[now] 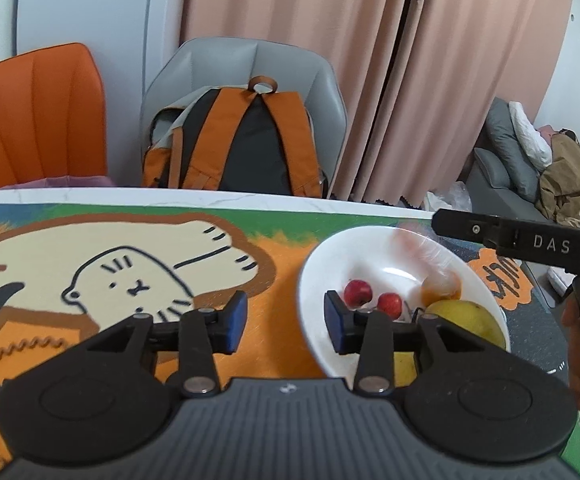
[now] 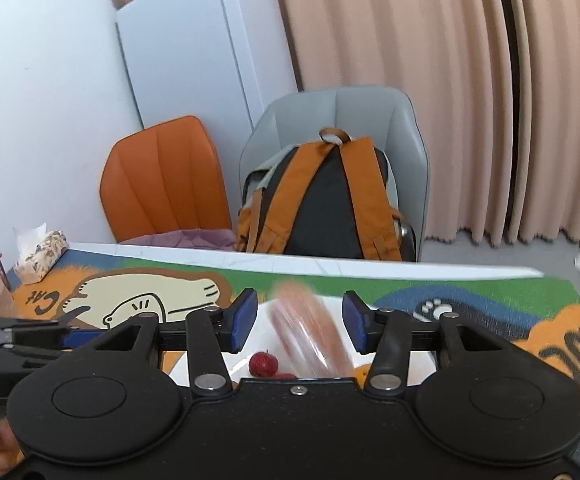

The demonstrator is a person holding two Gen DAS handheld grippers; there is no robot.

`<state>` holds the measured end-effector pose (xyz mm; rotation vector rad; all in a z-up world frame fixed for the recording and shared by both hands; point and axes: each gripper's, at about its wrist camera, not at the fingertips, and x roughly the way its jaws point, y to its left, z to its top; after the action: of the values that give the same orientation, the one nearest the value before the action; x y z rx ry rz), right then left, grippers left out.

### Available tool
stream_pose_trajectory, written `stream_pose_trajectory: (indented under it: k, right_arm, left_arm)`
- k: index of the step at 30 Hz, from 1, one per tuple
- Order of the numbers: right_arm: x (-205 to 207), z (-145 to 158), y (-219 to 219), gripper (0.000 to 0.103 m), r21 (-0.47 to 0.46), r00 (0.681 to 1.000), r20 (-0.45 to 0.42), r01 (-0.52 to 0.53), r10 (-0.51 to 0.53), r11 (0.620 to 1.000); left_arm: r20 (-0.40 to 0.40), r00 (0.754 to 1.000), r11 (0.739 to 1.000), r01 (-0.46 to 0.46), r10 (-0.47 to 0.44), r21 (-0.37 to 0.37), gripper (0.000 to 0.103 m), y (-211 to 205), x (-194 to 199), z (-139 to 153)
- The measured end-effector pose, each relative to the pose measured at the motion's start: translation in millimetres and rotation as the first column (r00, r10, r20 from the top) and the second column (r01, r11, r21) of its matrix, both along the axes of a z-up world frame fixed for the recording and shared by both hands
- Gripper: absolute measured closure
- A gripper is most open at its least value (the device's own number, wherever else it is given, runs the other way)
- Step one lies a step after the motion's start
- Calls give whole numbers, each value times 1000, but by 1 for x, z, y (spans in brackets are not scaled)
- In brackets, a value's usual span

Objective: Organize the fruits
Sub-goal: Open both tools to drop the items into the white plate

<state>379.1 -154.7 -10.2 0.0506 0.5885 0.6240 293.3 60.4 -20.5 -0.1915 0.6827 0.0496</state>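
Blue-padded fingers of the right gripper stand spread wide, and between them hangs a pinkish-orange fruit smeared by motion blur; it touches neither pad, so it looks released and dropping toward the white bowl right beneath it. That placement makes sense for sorting: the jaws sit directly over the bowl so the fruit lands among the others instead of rolling across the cartoon-cat table mat. From the left wrist view the same blur shows over the bowl's far side, under the right tool's black body. Already inside lie two small red fruits, an orange one and a large yellow-green fruit against the near rim. The left gripper is also spread and holds nothing; one pad hangs over the bowl's inner left wall while the other stays outside above the mat, so it straddles the rim, probably placed there to steady or simply wait. Behind the table a backpack rests on a grey chair.
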Motion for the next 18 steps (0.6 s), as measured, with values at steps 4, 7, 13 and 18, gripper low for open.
stream_pose_trajectory:
  k: [4,7,13,18]
  right_arm:
    - [-8,-4,-9,56,11,1000,-20,17,-16,1000]
    - [-15,-6,-15,56,18,999,-32,30,-30,999]
    - [-35,-2,-29,55,39,998,-44,48,-46,998]
    - [-56,3,-38,49,66,998,-59,42,-38,997]
  left_arm:
    - [-1,1000,1000,-7,7,-8,53,2,-8,0]
    - [-3,1000,1000,-6,6,-16,50,1,-13,-1]
    - [-1,1000,1000,-7,7,-27,41,-1,-27,0]
    - [10,1000,999,-18,18,-35,32,-3,-44,6]
